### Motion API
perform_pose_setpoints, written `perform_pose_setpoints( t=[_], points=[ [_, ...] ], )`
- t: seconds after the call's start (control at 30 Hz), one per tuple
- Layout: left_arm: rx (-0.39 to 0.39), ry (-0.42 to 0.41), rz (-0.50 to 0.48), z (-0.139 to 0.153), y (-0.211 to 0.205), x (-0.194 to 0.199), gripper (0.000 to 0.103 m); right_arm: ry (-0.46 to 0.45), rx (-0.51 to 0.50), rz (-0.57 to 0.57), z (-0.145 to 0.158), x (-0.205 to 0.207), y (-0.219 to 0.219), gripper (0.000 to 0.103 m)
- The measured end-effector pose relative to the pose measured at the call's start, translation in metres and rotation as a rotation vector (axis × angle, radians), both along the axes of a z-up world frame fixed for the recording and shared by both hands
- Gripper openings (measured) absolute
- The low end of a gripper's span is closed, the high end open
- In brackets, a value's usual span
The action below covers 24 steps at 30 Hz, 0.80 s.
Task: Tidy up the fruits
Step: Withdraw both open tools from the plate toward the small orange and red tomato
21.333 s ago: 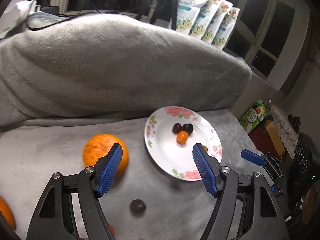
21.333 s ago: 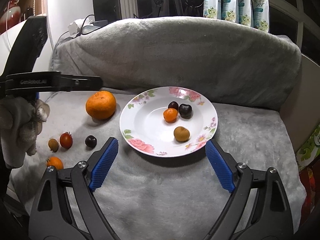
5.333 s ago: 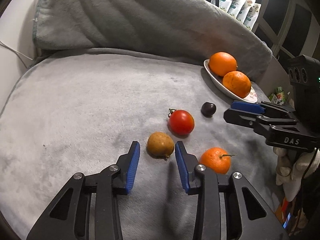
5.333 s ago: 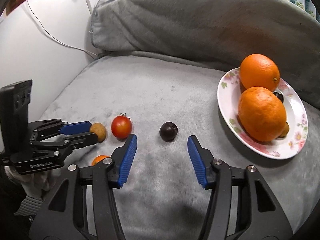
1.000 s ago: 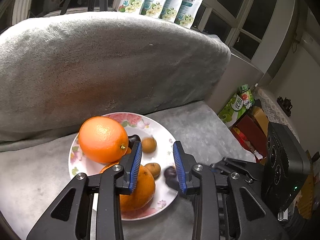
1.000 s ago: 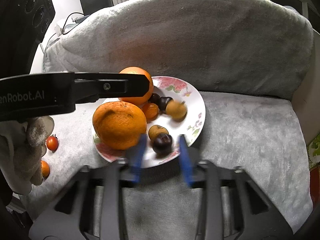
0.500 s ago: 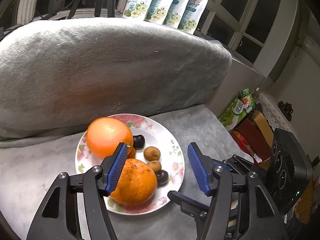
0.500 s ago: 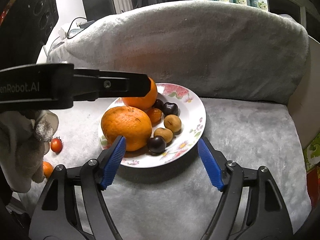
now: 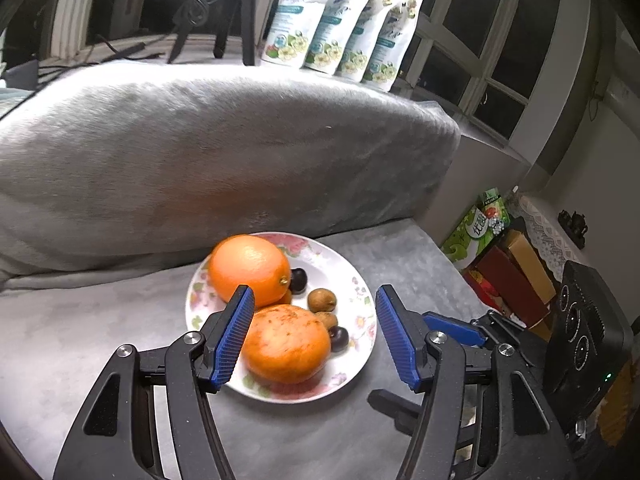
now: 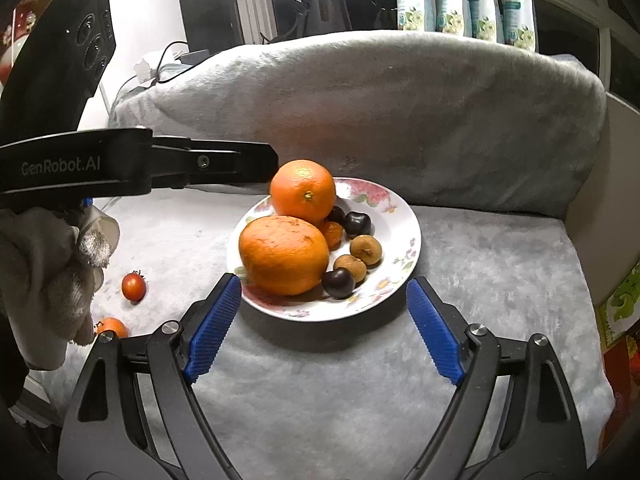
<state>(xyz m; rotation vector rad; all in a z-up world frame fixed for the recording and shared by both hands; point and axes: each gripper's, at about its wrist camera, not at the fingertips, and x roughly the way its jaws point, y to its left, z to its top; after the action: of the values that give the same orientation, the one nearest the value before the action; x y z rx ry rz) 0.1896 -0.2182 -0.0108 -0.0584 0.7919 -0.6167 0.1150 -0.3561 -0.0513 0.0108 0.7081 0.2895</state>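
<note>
Fingers of both grippers stand empty, the left gripper (image 9: 314, 334) parted and the right gripper (image 10: 324, 326) opening wide, above the plate (image 10: 404, 276) of gathered fruit; the tomato (image 10: 133, 286) and small orange fruit (image 10: 112, 326) remaining on the blanket (image 10: 480, 280) are best approached low and gripped gently.

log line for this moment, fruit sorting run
left gripper: open, empty | right gripper: opening, empty | plate: two oranges plus small fruit | off plate: tomato, small orange fruit
</note>
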Motion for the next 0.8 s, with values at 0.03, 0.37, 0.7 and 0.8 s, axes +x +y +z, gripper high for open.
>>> perform_pose_setpoints(
  t=[0.03, 0.37, 0.7, 0.8],
  points=[
    [0.001, -0.006, 0.004, 0.001, 0.003, -0.002, 0.063, -0.004, -0.006, -0.002, 0.001, -0.002, 0.002, 0.087],
    [0.016, -0.059, 0.055, 0.015, 0.061, -0.02, 0.063, -0.022, 0.057, 0.046, 0.008, -0.022, 0.022, 0.087],
    [0.033, -0.047, 0.17, 0.003, 0.14, -0.04, 0.063, 0.003, 0.096, 0.15, 0.005, -0.028, 0.062, 0.087],
    [0.033, -0.016, 0.195, -0.011, 0.157, -0.044, 0.063, 0.019, 0.075, 0.196, 0.0, -0.03, 0.081, 0.087]
  ],
)
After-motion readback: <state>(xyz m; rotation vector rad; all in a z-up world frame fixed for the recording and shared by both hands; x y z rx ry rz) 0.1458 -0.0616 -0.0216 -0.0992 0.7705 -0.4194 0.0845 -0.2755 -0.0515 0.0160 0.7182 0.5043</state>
